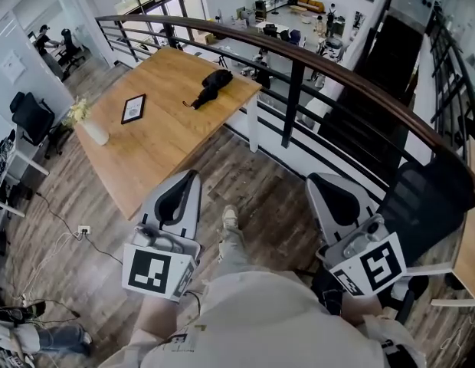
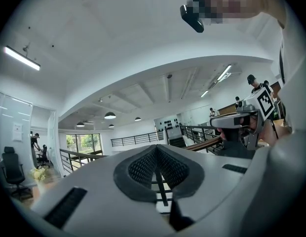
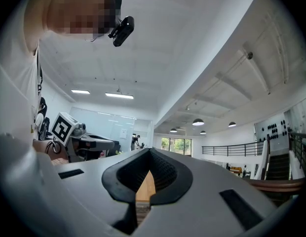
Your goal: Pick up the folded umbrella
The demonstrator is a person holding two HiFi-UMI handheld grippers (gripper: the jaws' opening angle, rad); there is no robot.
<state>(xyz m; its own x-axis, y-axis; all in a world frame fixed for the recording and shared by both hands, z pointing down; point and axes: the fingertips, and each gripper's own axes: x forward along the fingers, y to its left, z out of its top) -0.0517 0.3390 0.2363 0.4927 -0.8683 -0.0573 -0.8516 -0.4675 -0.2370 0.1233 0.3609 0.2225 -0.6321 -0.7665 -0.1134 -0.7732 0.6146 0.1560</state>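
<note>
The folded black umbrella [image 1: 211,88] lies near the far right corner of the wooden table [image 1: 157,148], seen only in the head view. Both grippers are held low over the floor in front of the person, well short of the table and the umbrella. My left gripper [image 1: 193,173] points toward the table's near edge, its jaws shut with nothing between them [image 2: 156,147]. My right gripper [image 1: 312,178] is to the right, beside the railing, and its jaws [image 3: 150,150] also meet at the tips and hold nothing.
A black picture frame [image 1: 133,108] and a white vase of flowers [image 1: 92,131] stand on the table's left part. A dark railing [image 1: 299,61] runs behind the table and along the right. A black office chair [image 1: 425,198] sits at the right. The person's foot [image 1: 230,219] is on the plank floor.
</note>
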